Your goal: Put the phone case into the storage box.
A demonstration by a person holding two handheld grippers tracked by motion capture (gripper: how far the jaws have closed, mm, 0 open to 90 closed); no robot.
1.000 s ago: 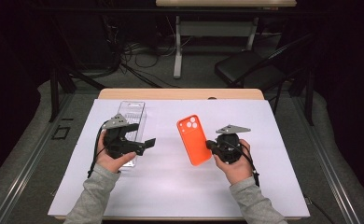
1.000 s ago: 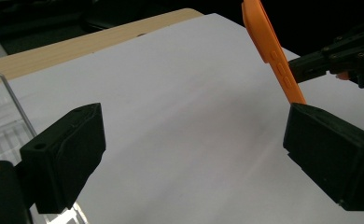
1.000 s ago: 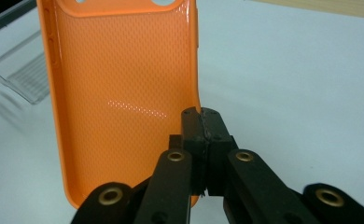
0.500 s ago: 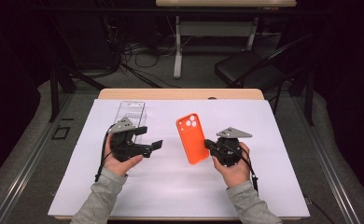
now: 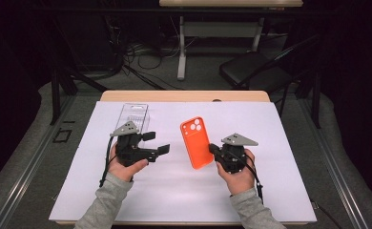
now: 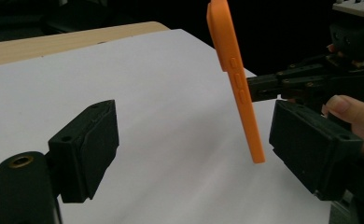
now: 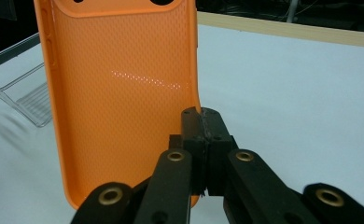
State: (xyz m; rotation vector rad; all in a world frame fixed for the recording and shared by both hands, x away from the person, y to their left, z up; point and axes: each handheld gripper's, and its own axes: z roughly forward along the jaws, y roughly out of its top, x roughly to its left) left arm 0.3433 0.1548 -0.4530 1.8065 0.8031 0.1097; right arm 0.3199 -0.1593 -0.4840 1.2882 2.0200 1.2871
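The orange phone case [image 5: 196, 142] has a dimpled inside, side button bumps and camera cut-outs. The right claw [image 5: 214, 149] pinches its edge, holding it upright above the middle of the worktop [image 5: 289, 191]. The left claw [image 5: 156, 143] gapes beside it, its jaws just narrowing on nothing.

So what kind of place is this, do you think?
Probably a lab or recording workshop: a white-covered table in a dark room, loose cables on the floor, and a chair behind it.

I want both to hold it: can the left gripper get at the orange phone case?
Probably yes. The left gripper is open with nothing between it and the orange phone case, which the right gripper holds up by one edge above the white table cover.
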